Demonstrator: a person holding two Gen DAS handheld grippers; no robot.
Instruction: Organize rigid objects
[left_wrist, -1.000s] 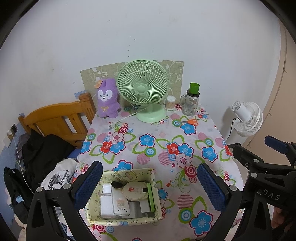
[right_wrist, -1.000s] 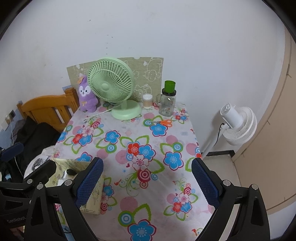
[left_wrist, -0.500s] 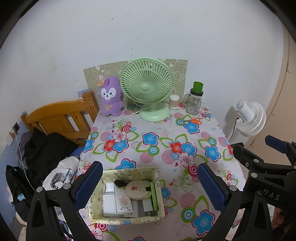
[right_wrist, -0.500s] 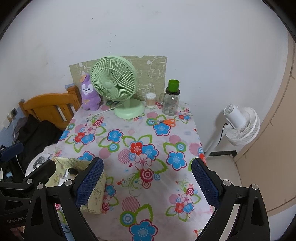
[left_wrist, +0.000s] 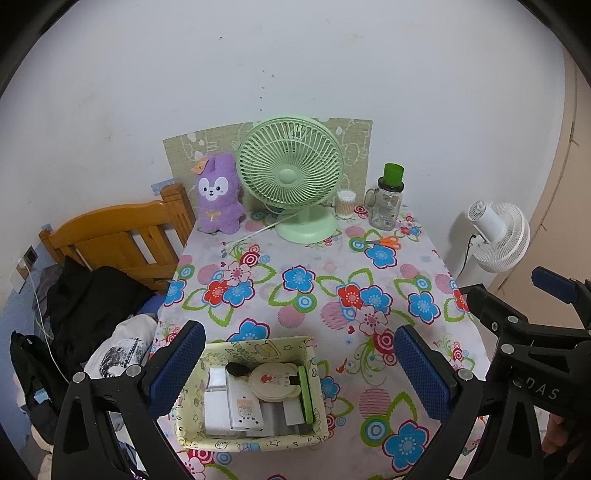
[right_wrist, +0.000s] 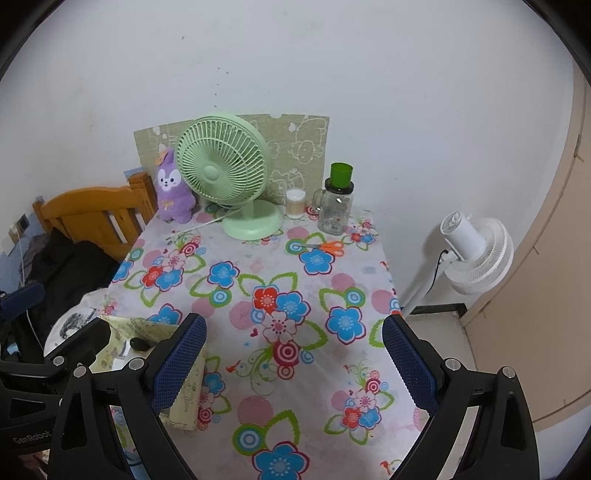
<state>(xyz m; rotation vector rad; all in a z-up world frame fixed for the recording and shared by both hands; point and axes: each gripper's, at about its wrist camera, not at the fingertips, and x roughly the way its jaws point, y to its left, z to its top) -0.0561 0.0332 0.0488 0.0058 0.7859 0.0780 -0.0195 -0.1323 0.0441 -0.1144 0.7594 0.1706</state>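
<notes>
A: Both sets of jaws are spread wide and carrying nothing. Our left gripper (left_wrist: 299, 365) hangs right over the yellow box (left_wrist: 258, 347), which sits between its jaws at the near edge of the desk (left_wrist: 325, 295).

B: And our right gripper (right_wrist: 293, 354) hovers over bare flowered cloth, the box just off its left jaw.

A: The box looks full already: white blocks, a round cream case (left_wrist: 271, 380), a green slab (left_wrist: 306, 395) standing on edge by the right wall.

B: So we judge the loose thing left is the orange scissors (right_wrist: 325, 246), far ahead of the right jaws, just in front of the glass jar (right_wrist: 335, 210).

A: They lie flat, long axis running across our view. Handles point right, blades left, toward the green fan (right_wrist: 236, 184).

B: Then we want the right jaws turned to close across that axis, near the pivot, coming down low so the pads don't skid the scissors along the cloth or clip the jar.
</notes>
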